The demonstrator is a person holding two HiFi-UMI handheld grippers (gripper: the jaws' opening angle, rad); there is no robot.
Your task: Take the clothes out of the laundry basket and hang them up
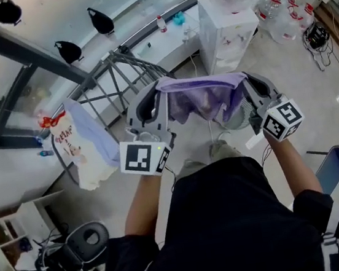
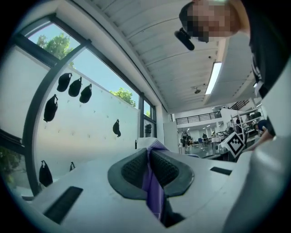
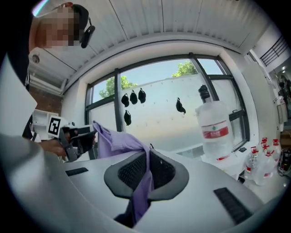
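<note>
Left gripper [image 1: 157,96] and right gripper [image 1: 248,87]: my jaws both pinch the purple garment [image 1: 201,96], held up; hanging it on the rack [image 1: 111,77] remains.

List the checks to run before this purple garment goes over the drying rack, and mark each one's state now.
1. Left gripper shut on the purple garment: ok, cloth is pinched between its jaws.
2. Right gripper shut on the same garment: ok, cloth is pinched between its jaws.
3. Top edge spread out between the two grippers: ok.
4. Drying rack ahead of the garment: ok, it stands just beyond.
5. Bare bar to hang on: ok, the white and lavender cloth takes only the rack's left end.
6. Lower hem hanging free: cannot tell, the cloth's own folds and the grippers hide it.
</note>
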